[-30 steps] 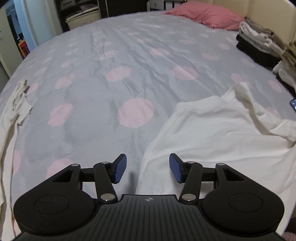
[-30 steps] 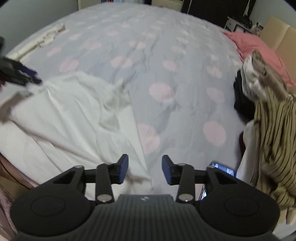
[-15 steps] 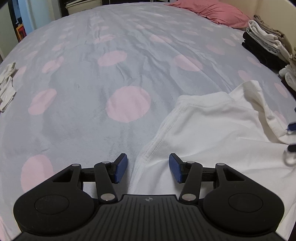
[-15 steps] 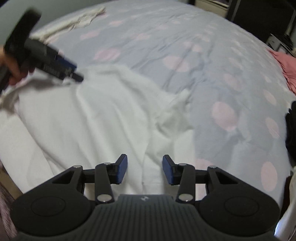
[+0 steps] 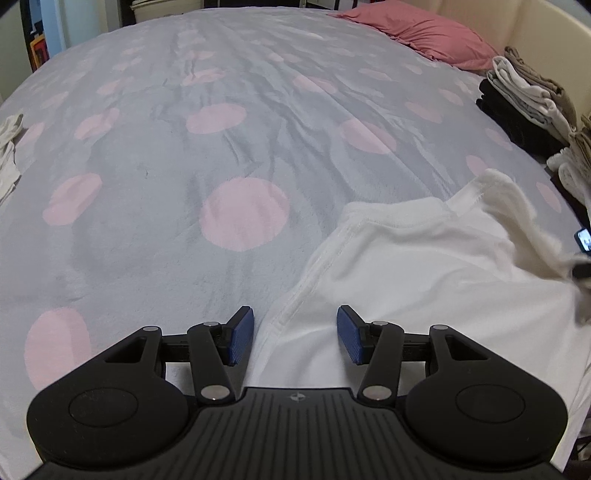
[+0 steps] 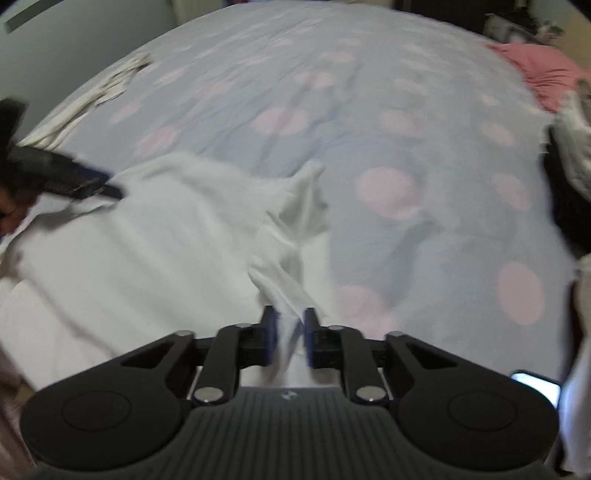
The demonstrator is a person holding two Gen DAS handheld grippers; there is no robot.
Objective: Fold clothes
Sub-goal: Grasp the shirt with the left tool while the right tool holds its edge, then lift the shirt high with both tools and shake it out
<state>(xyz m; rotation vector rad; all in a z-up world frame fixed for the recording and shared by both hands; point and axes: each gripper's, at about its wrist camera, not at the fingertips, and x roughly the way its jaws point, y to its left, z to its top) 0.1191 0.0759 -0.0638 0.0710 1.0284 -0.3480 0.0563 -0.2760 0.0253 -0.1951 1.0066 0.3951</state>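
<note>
A white T-shirt (image 5: 424,266) lies spread on a bed (image 5: 221,147) covered in a grey sheet with pink dots. The left gripper (image 5: 295,334) hovers over the shirt's stitched edge, jaws wide apart and empty. The right gripper (image 6: 290,334) has its jaws pinched on a bunched fold of the shirt. Folded clothes (image 5: 528,99) are stacked near a pink pillow (image 5: 417,31).

Bedroom, bed seen w/ grey bedspread (image 5: 155,155), pink dots.
Pink pillow (image 5: 417,31) is set at far end by cream headboard (image 5: 535,33); dark shelving (image 6: 513,26) glimpsed beyond; dim light.
</note>
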